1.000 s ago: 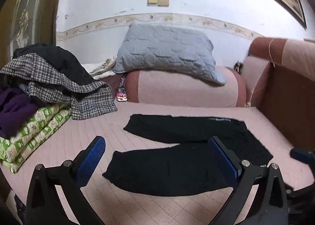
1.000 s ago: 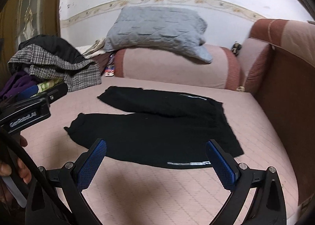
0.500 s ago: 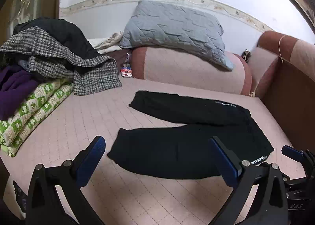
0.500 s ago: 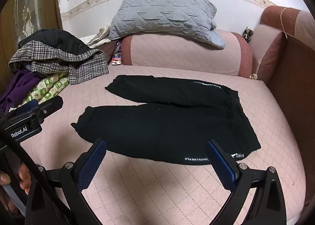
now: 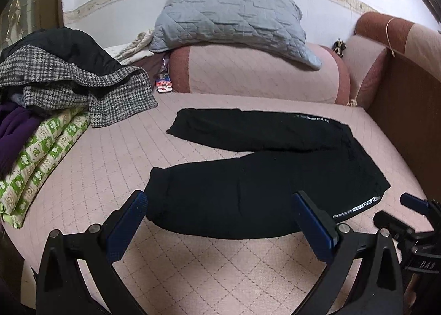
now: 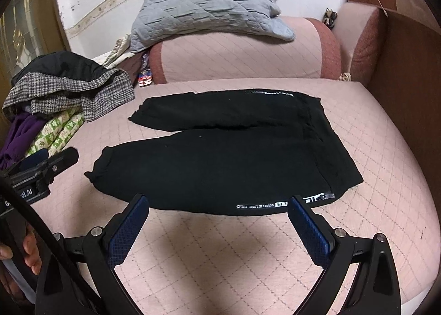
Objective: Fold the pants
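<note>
Your left gripper [image 5: 220, 221] has fingers spread, nothing between them, hovering above the near leg of the pants [image 5: 264, 177]. Your right gripper [image 6: 217, 221] is likewise spread and holding nothing, near the waist hem. Pants lie flat on the bed [image 6: 220, 268], legs pointing to 9 o'clock, waist at 3. Pillow [image 5: 231, 17] at 12, clothes pile [image 5: 63, 77] at 10.

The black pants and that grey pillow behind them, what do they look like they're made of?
Black pants: apparently soft matte knit, like sweatpants, limp with gathered cuffs and printed white lettering. Grey pillow: seemingly quilted woven fabric, matte, stitched in diamond lines, puffy and creased.
</note>
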A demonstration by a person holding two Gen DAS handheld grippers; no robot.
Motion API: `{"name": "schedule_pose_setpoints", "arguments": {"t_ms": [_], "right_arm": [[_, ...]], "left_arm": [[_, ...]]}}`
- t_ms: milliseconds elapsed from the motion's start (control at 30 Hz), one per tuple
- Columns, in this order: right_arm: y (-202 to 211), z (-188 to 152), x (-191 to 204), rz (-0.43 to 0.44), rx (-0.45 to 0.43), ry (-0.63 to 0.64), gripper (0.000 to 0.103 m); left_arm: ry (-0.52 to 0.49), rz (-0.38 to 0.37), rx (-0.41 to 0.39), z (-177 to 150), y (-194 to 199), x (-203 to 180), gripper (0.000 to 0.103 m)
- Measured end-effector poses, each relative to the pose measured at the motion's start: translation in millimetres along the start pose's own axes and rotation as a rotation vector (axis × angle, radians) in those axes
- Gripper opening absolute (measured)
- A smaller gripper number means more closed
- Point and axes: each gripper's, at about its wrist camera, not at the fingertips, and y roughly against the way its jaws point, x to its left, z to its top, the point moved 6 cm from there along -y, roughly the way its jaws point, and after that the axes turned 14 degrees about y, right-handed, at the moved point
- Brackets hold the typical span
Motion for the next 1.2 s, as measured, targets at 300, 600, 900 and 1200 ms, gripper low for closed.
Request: {"name": "schedule_pose_setpoints", "arguments": {"t_ms": [300,600,900,1200], "right_arm": [[-21.2,32.8,-47.3,-0.019,0.048,0.002,0.102],[-105.0,99.3,-146.6,-0.075,0.125,0.019,0.102],[-240.9,166.7,-215.6,-0.09,0.217,0.084,0.102],[-329.6,182.4,-214.0,0.026,0.292,0.145,0.101]], "left_arm": [[0.021,-0.077,0.058,50.4,-32.5,31.3,0.103],[0.085,-0.108,0.152,131.7,-153.4,65.6,0.103],[0.193,-0.18,0.292,173.9,-301.8,75.7,0.103],[0.157,-0.254,0.375,175.4,-380.3,65.2,0.103]]}}
